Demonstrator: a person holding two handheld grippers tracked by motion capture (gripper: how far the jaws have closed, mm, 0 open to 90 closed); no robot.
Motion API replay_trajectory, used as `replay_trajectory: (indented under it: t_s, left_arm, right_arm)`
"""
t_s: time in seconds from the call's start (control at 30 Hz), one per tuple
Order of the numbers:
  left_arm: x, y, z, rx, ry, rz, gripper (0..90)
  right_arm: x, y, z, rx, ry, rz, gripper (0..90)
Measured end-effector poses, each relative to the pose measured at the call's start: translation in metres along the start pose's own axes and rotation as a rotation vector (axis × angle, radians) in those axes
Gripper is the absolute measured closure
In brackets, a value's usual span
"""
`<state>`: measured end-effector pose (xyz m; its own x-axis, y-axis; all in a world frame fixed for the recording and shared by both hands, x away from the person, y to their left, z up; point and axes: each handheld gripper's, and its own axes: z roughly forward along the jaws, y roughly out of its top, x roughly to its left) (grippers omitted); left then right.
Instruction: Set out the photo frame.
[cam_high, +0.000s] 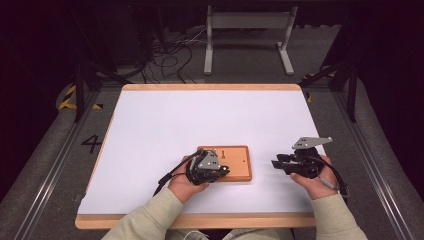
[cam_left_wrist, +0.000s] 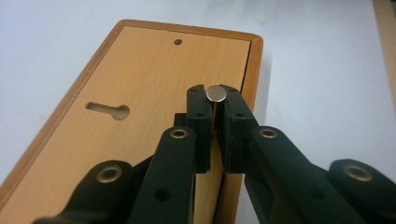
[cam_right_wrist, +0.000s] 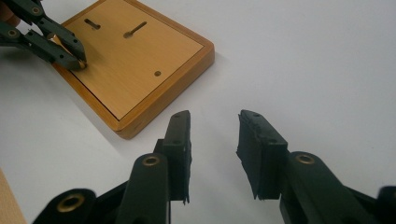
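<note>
Left gripper view shows the left gripper (cam_left_wrist: 215, 103) clamped on a small round metal pin (cam_left_wrist: 216, 94) over the flat wooden board (cam_left_wrist: 140, 93), near the table's front edge; the right gripper (cam_right_wrist: 215, 140) waits open, empty.

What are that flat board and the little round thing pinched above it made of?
The board looks like wood or wood laminate: pale grain, darker rounded rim, satin finish. The round piece between the left gripper fingers looks metal, with a dull silvery face; possibly a pin's end.
</note>
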<state>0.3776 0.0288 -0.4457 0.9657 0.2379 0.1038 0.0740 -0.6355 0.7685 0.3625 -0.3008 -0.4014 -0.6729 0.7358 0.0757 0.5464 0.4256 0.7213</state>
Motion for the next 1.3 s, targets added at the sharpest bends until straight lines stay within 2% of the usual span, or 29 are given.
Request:
replay_trajectory:
  t_s: [0.17,0.33,0.4,0.43,0.47,0.5,0.53,0.63,0.77,0.93,1.03,1.17,1.23,1.3]
  left_arm:
    - [-0.004,-0.002,0.000,-0.007,0.026,0.050,84.0]
    - [-0.015,-0.001,-0.002,0.005,0.082,0.179,83.9]
    - [-0.017,-0.001,-0.002,0.003,0.092,0.196,83.9]
    - [-0.021,-0.002,-0.002,0.000,0.113,0.233,83.9]
    - [-0.021,-0.002,-0.002,0.000,0.113,0.233,83.9]
    - [-0.026,-0.002,-0.002,0.003,0.139,0.279,83.9]
    - [-0.026,-0.002,-0.002,0.003,0.139,0.279,83.9]
    - [-0.035,-0.002,-0.003,0.020,0.181,0.342,84.0]
    - [-0.036,-0.003,-0.003,0.020,0.187,0.341,84.0]
    - [-0.038,-0.004,-0.002,0.013,0.199,0.345,84.0]
    - [-0.038,-0.004,-0.002,0.012,0.201,0.343,84.0]
    - [-0.038,-0.005,-0.002,0.005,0.203,0.328,84.0]
    - [-0.039,-0.006,-0.001,-0.007,0.204,0.320,84.0]
    - [-0.039,-0.006,-0.002,-0.003,0.206,0.329,84.0]
  right_arm:
    - [0.000,0.000,0.001,-0.004,0.003,-0.010,63.9]
    - [0.000,0.001,0.000,-0.007,-0.006,-0.016,63.7]
    - [0.000,0.001,0.000,-0.008,-0.007,-0.015,63.6]
    - [0.001,0.002,-0.001,-0.008,-0.003,-0.012,63.5]
    - [0.001,0.003,0.000,-0.010,-0.002,-0.015,63.4]
    - [0.002,0.003,0.000,-0.011,0.001,-0.016,63.1]
    - [0.002,0.003,0.000,-0.009,0.006,-0.023,62.5]
    - [0.003,0.004,0.001,-0.010,0.010,-0.032,60.7]
    - [0.005,0.005,0.002,-0.015,0.014,-0.035,59.7]
    - [0.010,0.011,0.008,-0.017,0.057,-0.050,57.3]
    - [0.011,0.018,0.015,-0.027,0.101,-0.007,48.0]
    - [0.008,0.031,0.030,-0.020,0.136,0.053,37.4]
    - [0.006,0.036,0.040,-0.009,0.169,0.085,34.6]
    - [0.005,0.041,0.050,0.005,0.188,0.097,32.6]
